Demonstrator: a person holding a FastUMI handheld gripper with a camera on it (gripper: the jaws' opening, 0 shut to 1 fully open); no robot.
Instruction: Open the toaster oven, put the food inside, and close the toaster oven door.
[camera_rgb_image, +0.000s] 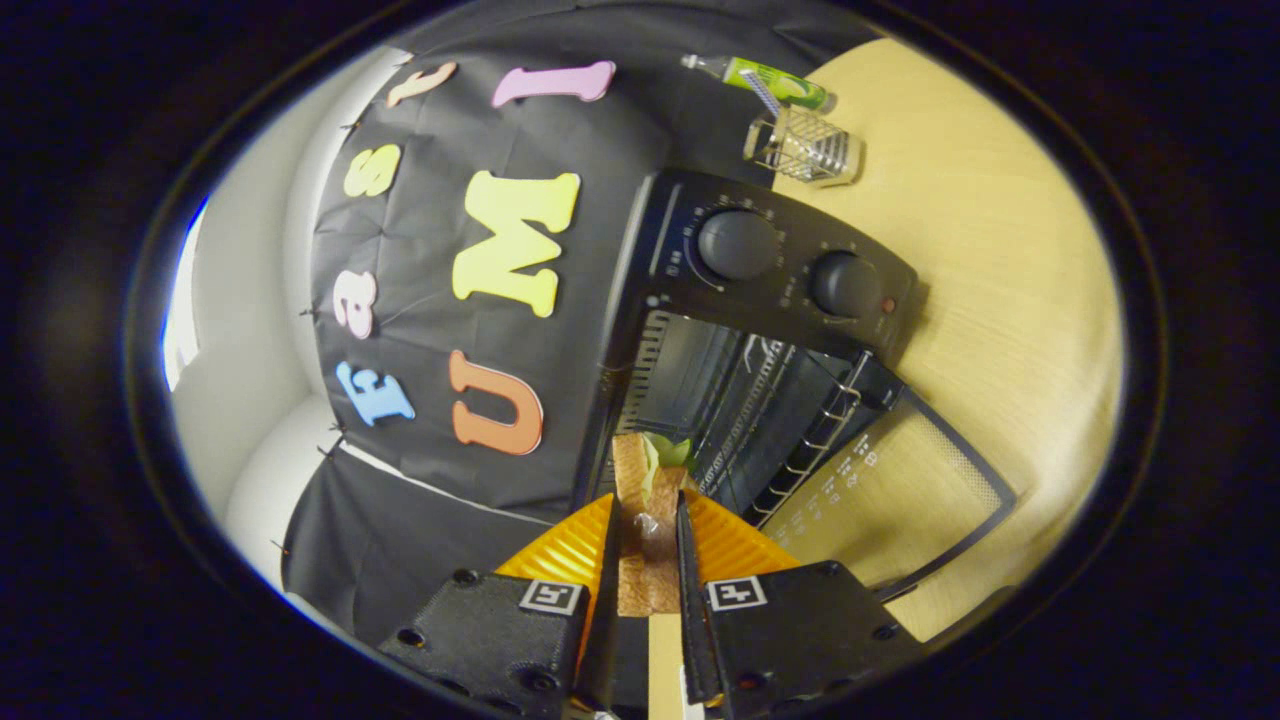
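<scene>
The gripper (648, 530) is closed down narrow, both fingers pressing a sandwich (648, 500) between them: tan bread slices with a green leaf poking out at the top. It hangs just before the black toaster oven (760, 330), whose glass door (890, 495) lies open on the wooden table (1010, 280).

The two fingers cover both sides of the sandwich (648, 500) held in the gripper (648, 530), so just its top edge and a bit of green filling peek out. The toaster oven (770, 330) markings around the dials are too small to read. Deep inside, the oven's back is dark, hard to make out. The print on the open door (900, 490) glass is too tiny to tell.
</scene>
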